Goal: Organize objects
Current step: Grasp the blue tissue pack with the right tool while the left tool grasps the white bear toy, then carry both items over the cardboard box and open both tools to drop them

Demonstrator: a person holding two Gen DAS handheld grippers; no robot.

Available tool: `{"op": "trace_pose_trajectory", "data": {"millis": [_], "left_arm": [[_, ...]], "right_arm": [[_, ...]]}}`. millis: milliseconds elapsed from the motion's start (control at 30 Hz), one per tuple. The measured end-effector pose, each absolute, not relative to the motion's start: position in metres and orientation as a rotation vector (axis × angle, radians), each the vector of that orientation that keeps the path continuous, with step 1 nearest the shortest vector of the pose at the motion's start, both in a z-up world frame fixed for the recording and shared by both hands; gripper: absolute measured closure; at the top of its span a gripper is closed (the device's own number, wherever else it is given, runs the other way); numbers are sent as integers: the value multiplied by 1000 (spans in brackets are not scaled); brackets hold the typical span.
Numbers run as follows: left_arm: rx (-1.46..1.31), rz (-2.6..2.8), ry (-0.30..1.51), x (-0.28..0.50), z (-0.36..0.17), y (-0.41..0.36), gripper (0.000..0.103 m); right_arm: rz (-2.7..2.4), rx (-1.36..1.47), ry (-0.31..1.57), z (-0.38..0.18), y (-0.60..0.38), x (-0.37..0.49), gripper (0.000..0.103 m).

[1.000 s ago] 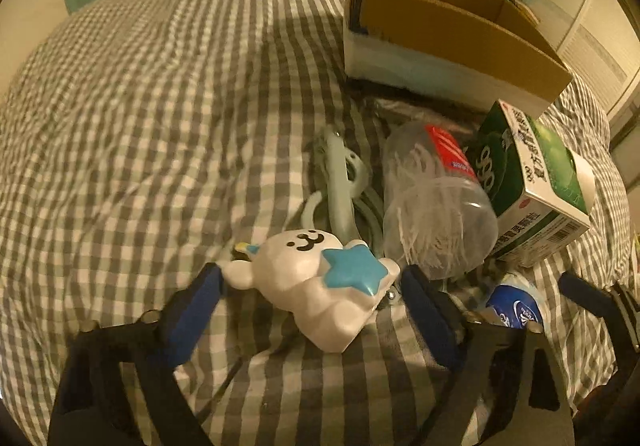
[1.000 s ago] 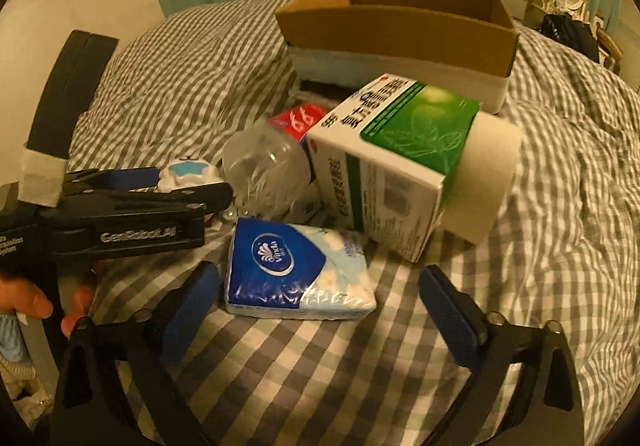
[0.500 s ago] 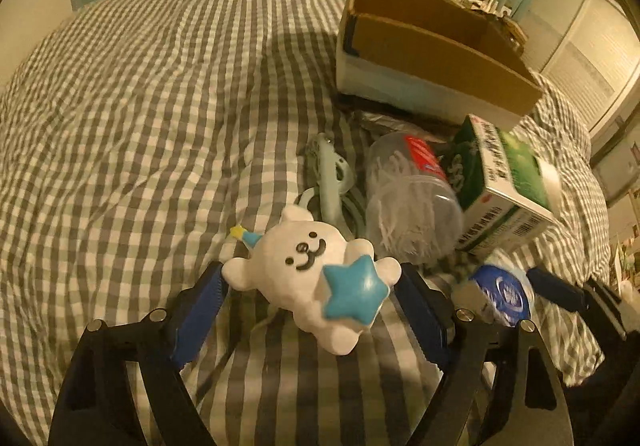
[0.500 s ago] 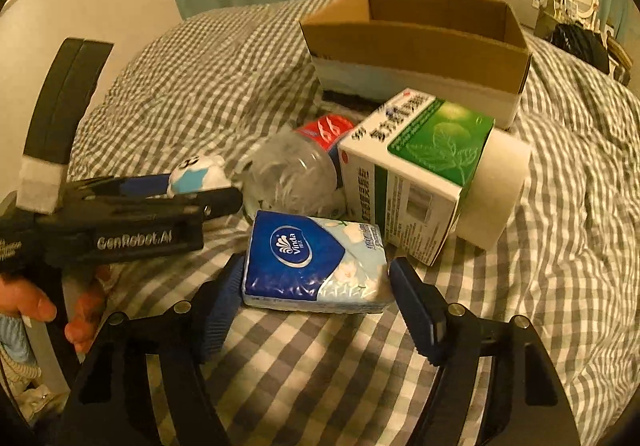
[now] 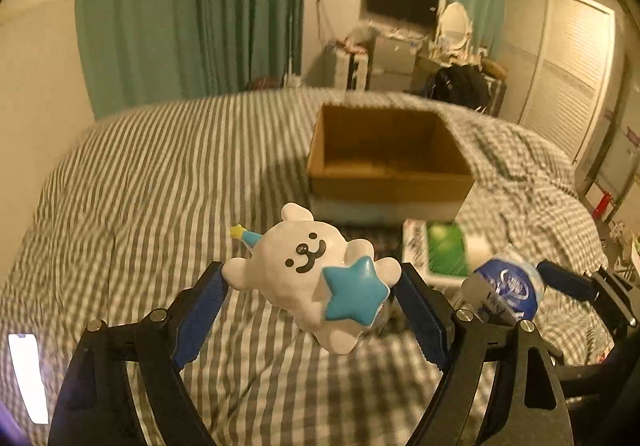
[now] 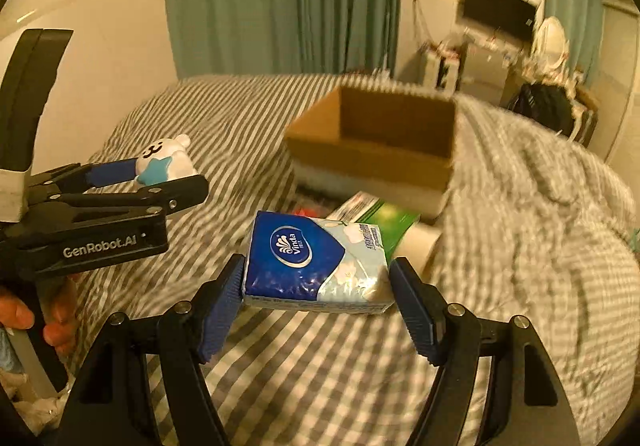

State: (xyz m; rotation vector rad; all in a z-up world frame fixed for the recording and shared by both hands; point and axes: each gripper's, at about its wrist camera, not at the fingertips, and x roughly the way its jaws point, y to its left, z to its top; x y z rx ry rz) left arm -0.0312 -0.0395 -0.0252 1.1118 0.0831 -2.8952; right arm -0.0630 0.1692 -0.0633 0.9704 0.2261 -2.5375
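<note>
The left gripper (image 5: 312,286) clamps a white bear figurine with a blue star (image 5: 316,274), while the right gripper (image 6: 316,286) squeezes a blue-and-white soft tissue pack (image 6: 314,264) above the grey checked bed (image 6: 320,366).

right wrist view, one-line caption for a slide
Right gripper holds a Vinda tissue pack above the checked bedspread, facing an open cardboard box.
</note>
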Motion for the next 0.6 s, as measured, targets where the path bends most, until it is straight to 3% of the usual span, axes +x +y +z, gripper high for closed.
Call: {"op": "trace_pose_trajectory", "data": {"millis": [600], "left_arm": [[928, -3002, -68, -152, 28, -2, 17]], "right_arm": [[-2714, 758, 143, 25, 212, -181, 31]]}}
